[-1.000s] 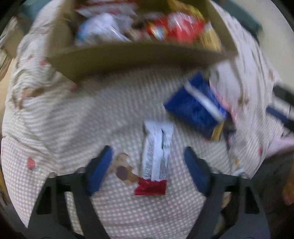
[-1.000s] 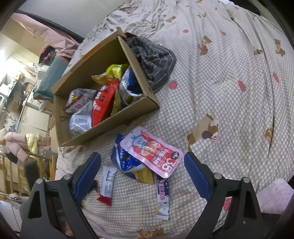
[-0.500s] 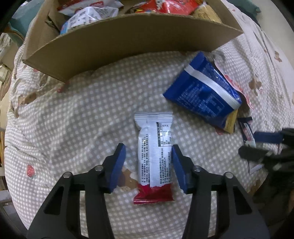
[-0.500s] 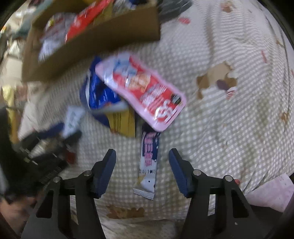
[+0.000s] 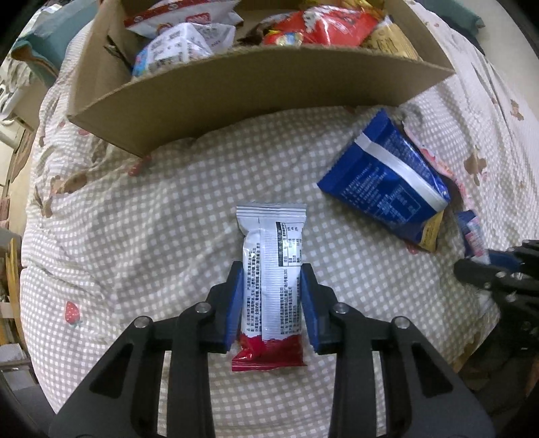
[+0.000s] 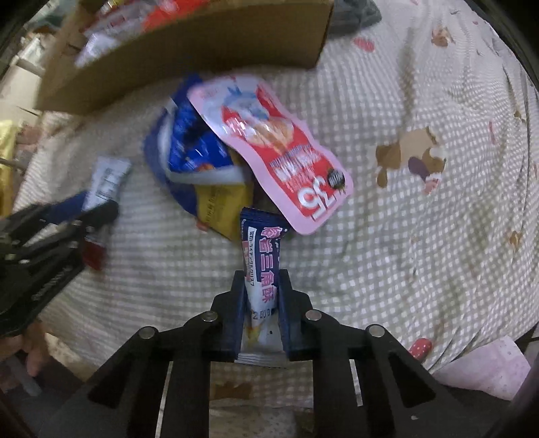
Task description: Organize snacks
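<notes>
Left gripper (image 5: 271,286): we find its blue pads pressed against both long sides of the silver-and-red snack bar (image 5: 272,273); the jaws have just been closing and now clamp it.
Silver-and-red snack bar: lies flat on the checked bedspread (image 5: 151,242), printed back up, red end toward the camera, silver end pointing at the cardboard box (image 5: 256,97).
Right gripper (image 6: 261,296): we find it clenched on the lower part of the dark-blue snack stick (image 6: 261,266); its jaws have just been closing as well.
Dark-blue snack stick: on the bedspread, its far end tucked just under the corner of the pink pouch (image 6: 269,148).
Cardboard box: stands beyond both grippers with its near wall facing us; we note red, white and yellow packets heaped inside.
Blue packet (image 5: 384,178): lies to the right of the silver bar, apart from it, partly over a yellow packet (image 6: 222,209).
Pink pouch: rests on top of the blue packet, printed with a large number.
Obstructions: we record none between the left gripper's bar and the box wall; the pink pouch overlaps the stick's tip.
Surroundings: a grey cloth (image 6: 353,13) lies beyond the box corner; a pale pink item (image 6: 481,367) sits at the bed's near edge.
Cross-view: each gripper shows at the edge of the other's view, blurred in the right view.
</notes>
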### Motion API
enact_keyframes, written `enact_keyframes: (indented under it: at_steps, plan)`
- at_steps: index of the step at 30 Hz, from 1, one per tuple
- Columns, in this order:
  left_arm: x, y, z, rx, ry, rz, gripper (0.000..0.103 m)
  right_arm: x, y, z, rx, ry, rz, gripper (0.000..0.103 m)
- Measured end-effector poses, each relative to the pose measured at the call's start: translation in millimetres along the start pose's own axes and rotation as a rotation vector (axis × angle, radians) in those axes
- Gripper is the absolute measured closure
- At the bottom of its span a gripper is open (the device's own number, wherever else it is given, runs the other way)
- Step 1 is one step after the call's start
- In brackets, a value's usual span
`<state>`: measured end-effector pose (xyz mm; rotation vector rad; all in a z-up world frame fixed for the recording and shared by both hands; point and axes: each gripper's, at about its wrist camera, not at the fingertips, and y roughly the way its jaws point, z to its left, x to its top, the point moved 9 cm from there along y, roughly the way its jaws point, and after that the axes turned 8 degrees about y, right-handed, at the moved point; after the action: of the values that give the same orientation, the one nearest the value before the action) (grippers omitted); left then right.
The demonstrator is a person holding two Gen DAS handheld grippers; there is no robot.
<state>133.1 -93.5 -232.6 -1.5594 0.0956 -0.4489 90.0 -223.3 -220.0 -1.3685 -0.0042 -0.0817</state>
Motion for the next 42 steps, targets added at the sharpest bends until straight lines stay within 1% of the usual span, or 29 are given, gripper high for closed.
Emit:
enact_keyframes:
  at_steps: [3, 5, 9, 10, 12, 15, 17, 19, 23, 25, 26, 27, 29, 30, 34, 37, 39, 42]
  plan:
    - [3, -10, 10, 0.005, -0.023, -0.019, 0.075, 6, -22, -4, 0.08, 0.046, -0.067, 0.084]
    - [4, -19, 19, 0.011, -0.036, -0.036, 0.075, 13, -41, -5, 0.179, 0.088, -0.125, 0.084]
    - [9, -41, 34, 0.024, -0.06, -0.092, 0.075, 26, -83, -8, 0.331, 0.129, -0.274, 0.084]
    - [11, -45, 34, 0.023, -0.065, -0.104, 0.075, 29, -96, -7, 0.368, 0.129, -0.325, 0.084]
    - [12, -56, 39, 0.027, -0.076, -0.134, 0.075, 39, -117, -3, 0.403, 0.124, -0.386, 0.084]
    - [13, -73, 46, 0.038, -0.093, -0.18, 0.075, 42, -137, -3, 0.443, 0.118, -0.465, 0.084]
    - [16, -82, 51, 0.047, -0.108, -0.21, 0.075, 41, -144, 4, 0.458, 0.116, -0.502, 0.084]
    - [17, -89, 50, 0.056, -0.118, -0.232, 0.075, 45, -153, 2, 0.473, 0.118, -0.544, 0.084]
    - [14, -104, 54, 0.076, -0.135, -0.275, 0.075, 61, -164, 6, 0.499, 0.124, -0.601, 0.084]
    - [15, -104, 54, 0.08, -0.138, -0.284, 0.075, 64, -166, 6, 0.509, 0.131, -0.605, 0.084]
    - [14, -106, 54, 0.071, -0.134, -0.278, 0.075, 65, -166, 6, 0.511, 0.135, -0.604, 0.084]
    - [19, -99, 54, 0.064, -0.131, -0.279, 0.075, 66, -166, 6, 0.514, 0.14, -0.602, 0.084]
    - [25, -103, 45, 0.048, -0.106, -0.299, 0.075, 67, -166, 6, 0.517, 0.15, -0.601, 0.084]
    - [27, -110, 42, 0.048, -0.089, -0.317, 0.075, 68, -167, 6, 0.518, 0.153, -0.603, 0.084]
    - [40, -135, 42, 0.041, -0.079, -0.37, 0.075, 74, -175, 12, 0.506, 0.134, -0.619, 0.084]
    - [52, -146, 48, 0.059, -0.075, -0.391, 0.075, 84, -186, 20, 0.515, 0.11, -0.645, 0.084]
    - [59, -149, 52, 0.072, -0.074, -0.397, 0.075, 92, -191, 24, 0.505, 0.094, -0.661, 0.084]
    - [71, -153, 59, 0.091, -0.064, -0.406, 0.075, 105, -193, 27, 0.499, 0.086, -0.667, 0.084]
